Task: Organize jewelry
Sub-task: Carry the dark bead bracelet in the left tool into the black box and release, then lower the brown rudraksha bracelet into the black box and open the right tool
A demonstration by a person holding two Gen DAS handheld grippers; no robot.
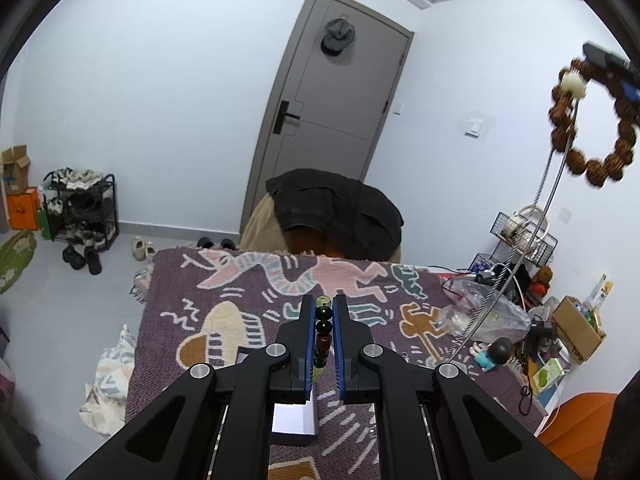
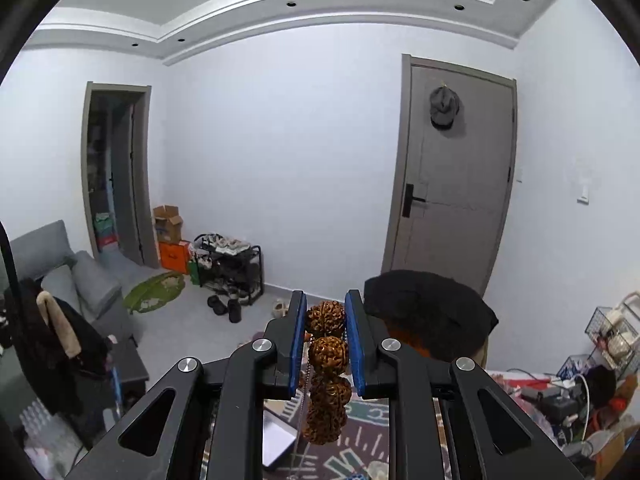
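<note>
Below both my tongs lies the patterned purple blanket (image 1: pixel 248 280), with a small open white box (image 1: pixel 294 420) on it under my left gripper (image 1: pixel 323 304). My right gripper (image 2: pixel 325 312), raised high, is clamped on a walnut-bead bracelet (image 2: pixel 326 354) whose loop (image 1: pixel 592 120) hangs with a silvery chain (image 1: pixel 532 240). My left gripper pinches a strand of dark glassy beads (image 1: pixel 323 328) above the box.
</note>
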